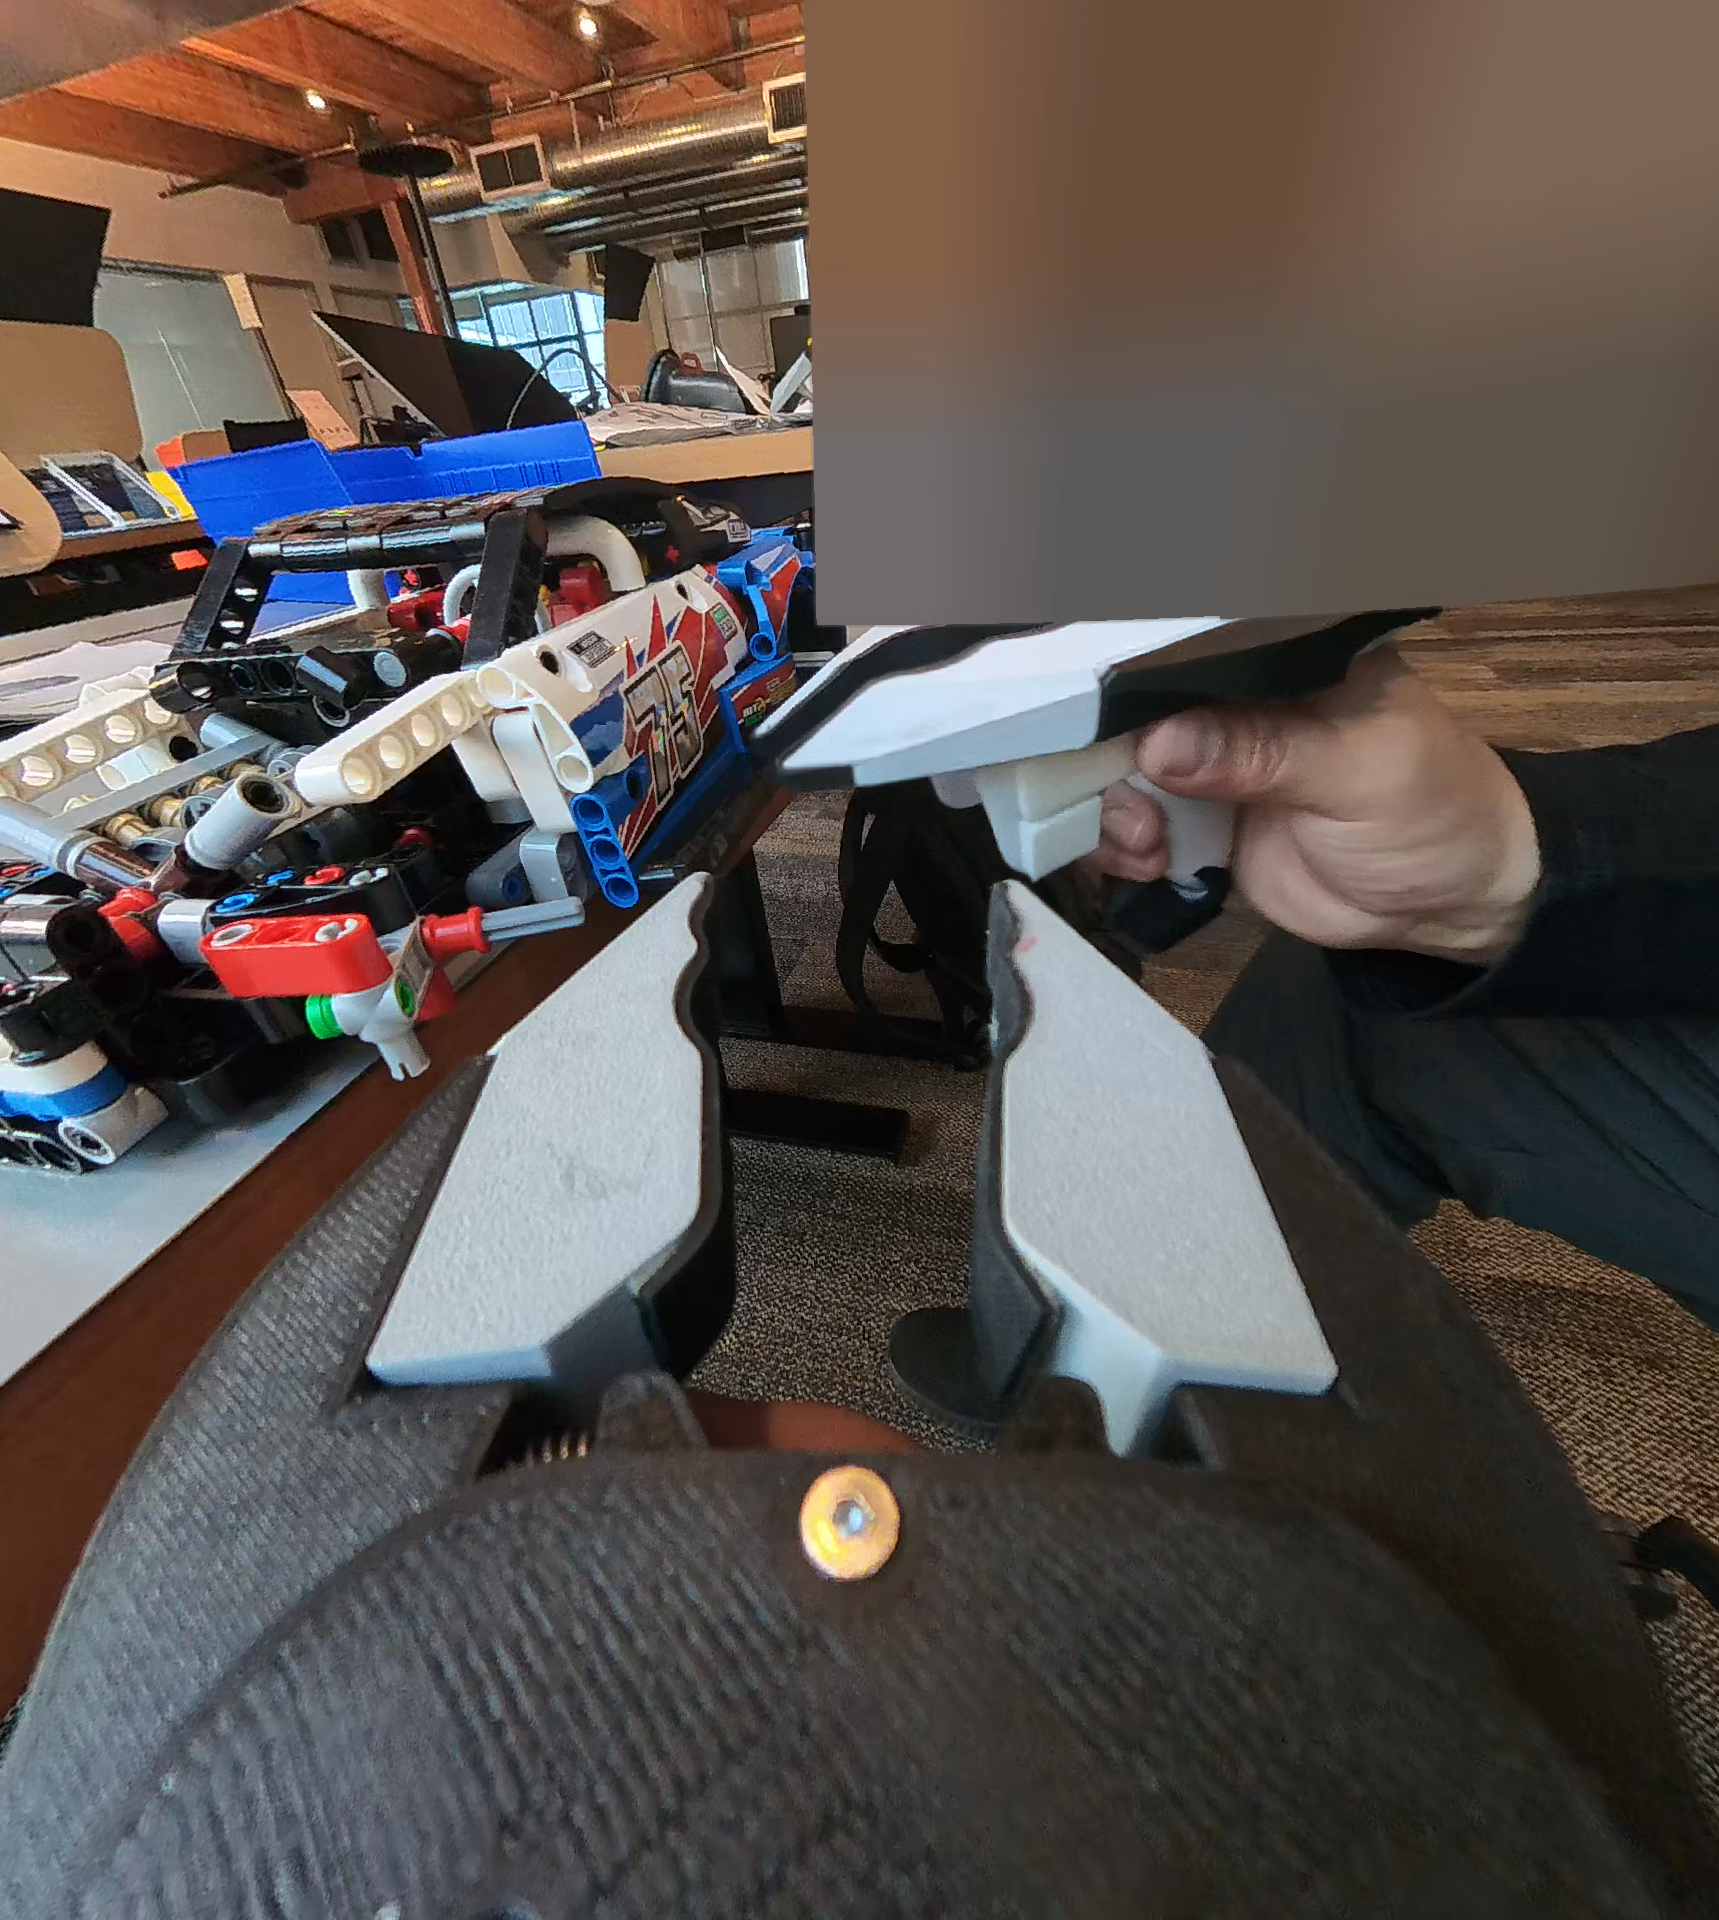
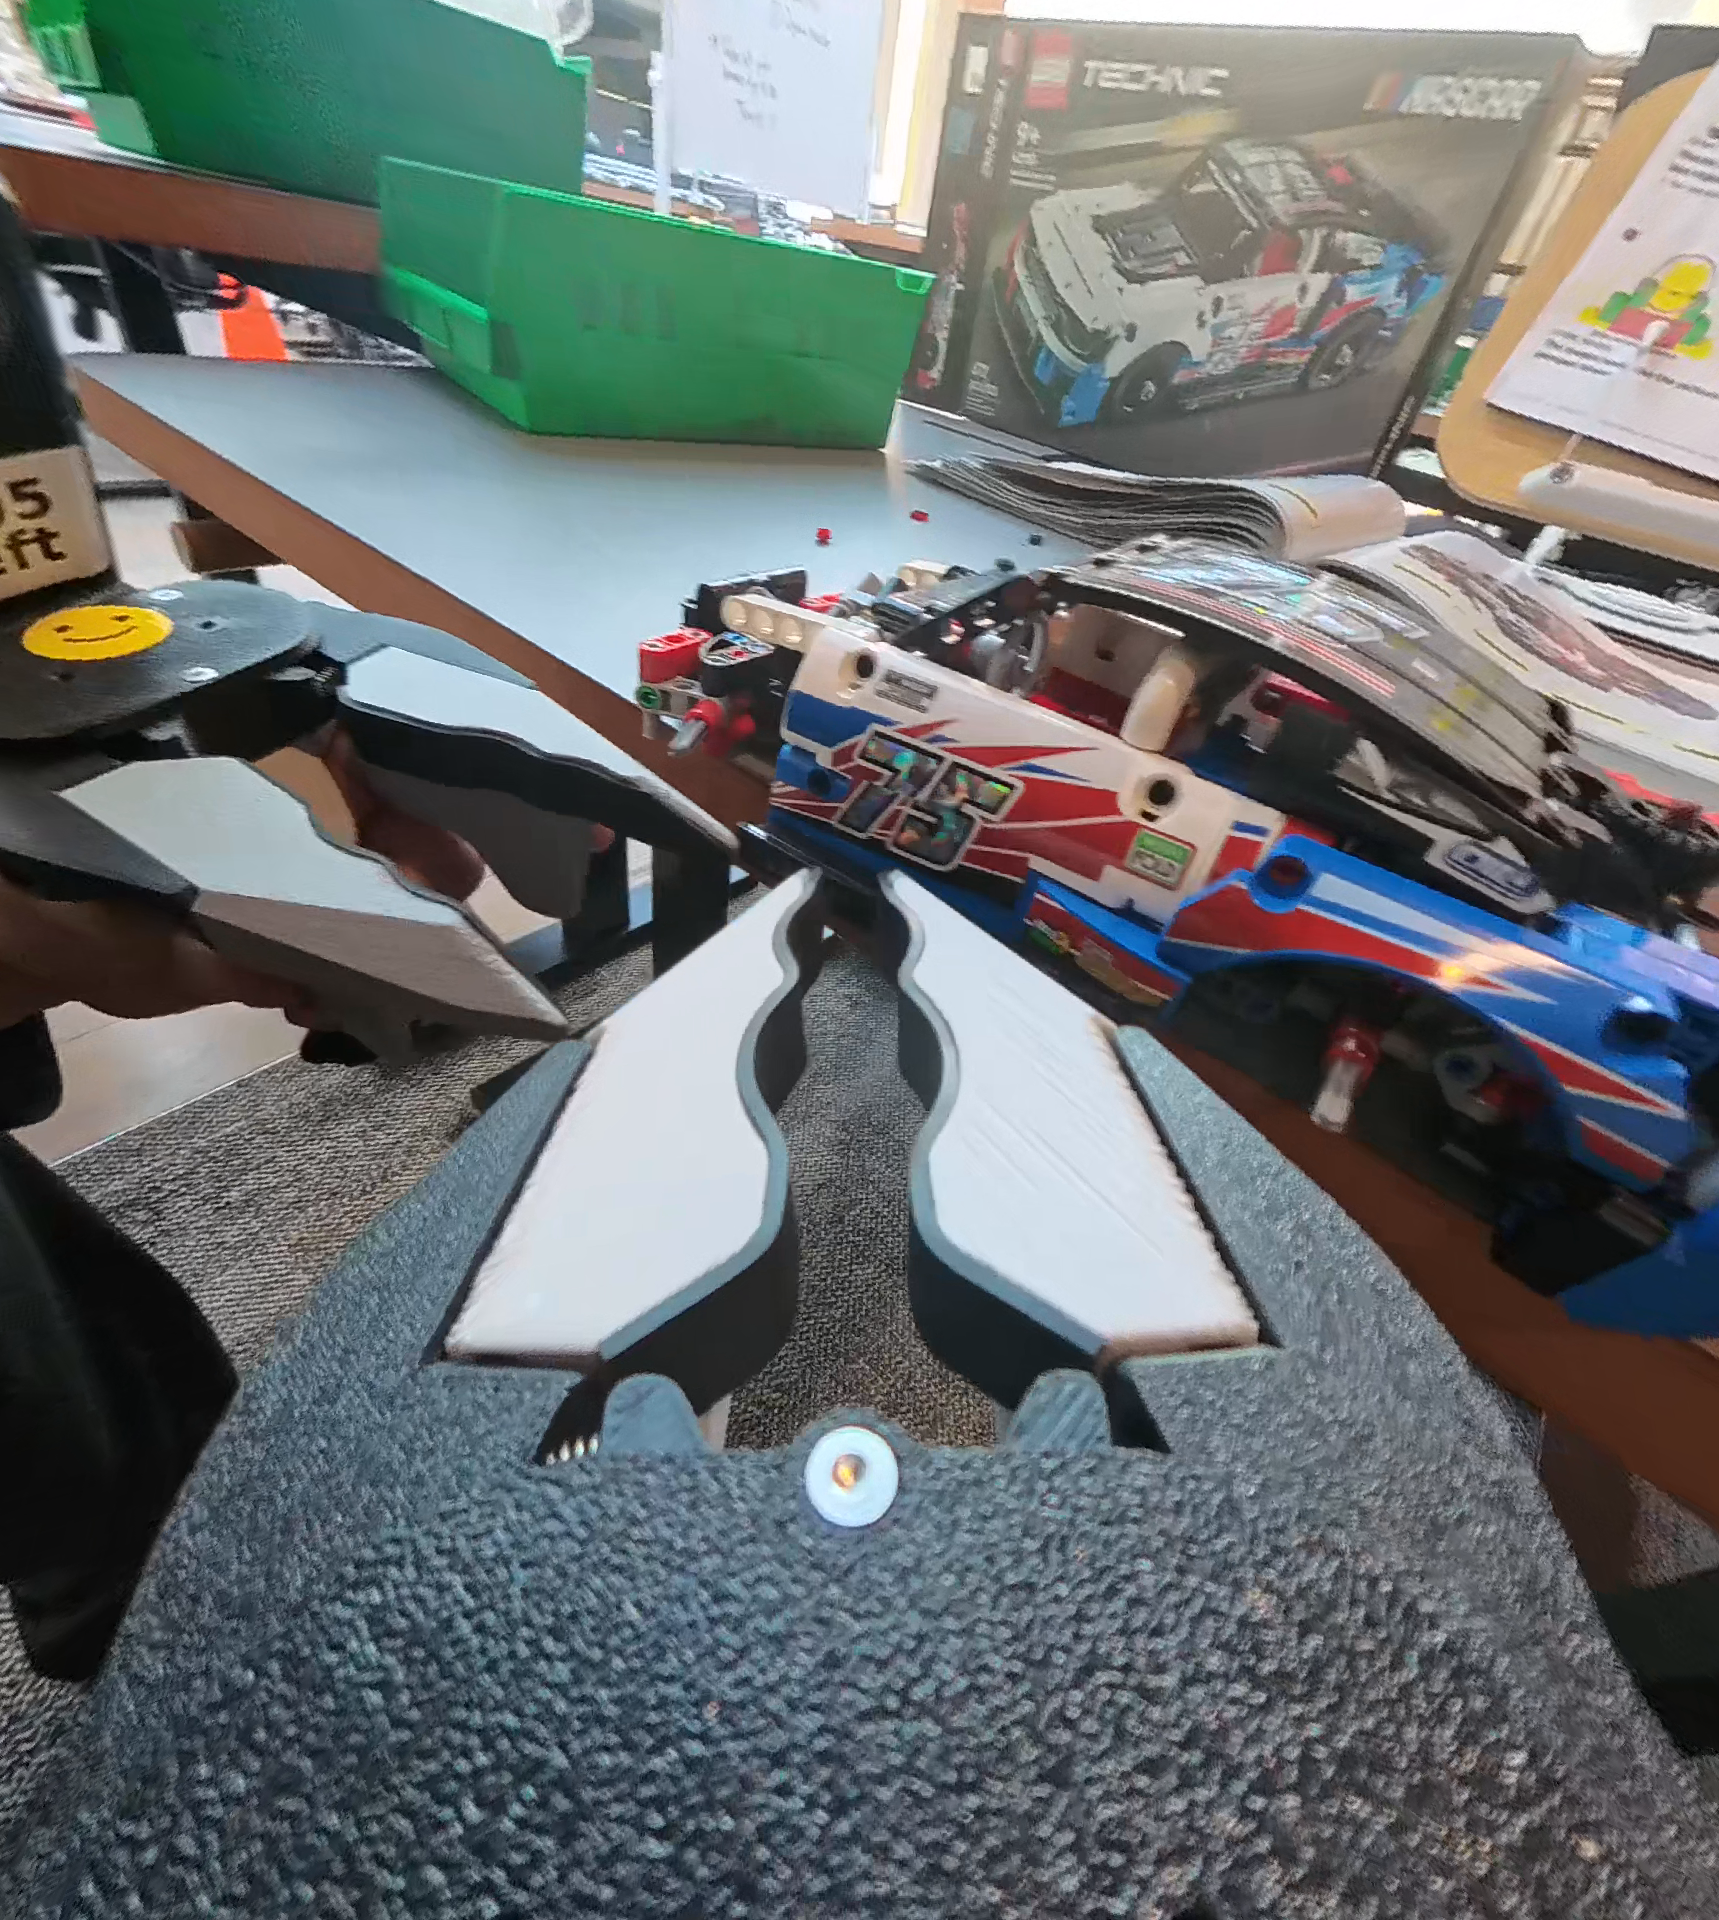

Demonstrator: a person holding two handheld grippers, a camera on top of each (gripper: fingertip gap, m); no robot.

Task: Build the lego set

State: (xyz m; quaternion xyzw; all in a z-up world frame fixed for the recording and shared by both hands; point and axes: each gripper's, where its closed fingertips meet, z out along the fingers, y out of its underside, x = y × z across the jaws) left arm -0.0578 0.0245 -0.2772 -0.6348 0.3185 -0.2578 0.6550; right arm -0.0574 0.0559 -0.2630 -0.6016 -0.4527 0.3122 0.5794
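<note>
The partly built lego car (image 1: pixel 626 707), white, blue and red with a black roof, stands at the near edge of the grey table (image 1: pixel 24 1268). My left gripper (image 1: pixel 855 904) is open and empty, off the table's edge over the carpet, to the right of the car's open end. It also shows in the right wrist view (image 2: pixel 647 935), open. My right gripper (image 2: pixel 844 888) has its jaws a narrow gap apart at the car's (image 2: pixel 1198 831) lower edge. A black piece (image 2: pixel 782 847) sits there just ahead of the fingertips, and the pads do not grip it. The right gripper also shows in the left wrist view (image 1: pixel 772 748).
Green bins (image 2: pixel 647 312) and the set's box (image 2: pixel 1229 239) stand at the back of the table. An open instruction booklet (image 2: pixel 1561 623) lies behind the car. Small red pieces (image 2: pixel 822 534) lie loose. A blue bin (image 1: pixel 367 478) stands on a farther table. Carpet (image 1: pixel 1561 1403) lies below. Only a small space, under 4 cm, lies between the two pairs of fingers.
</note>
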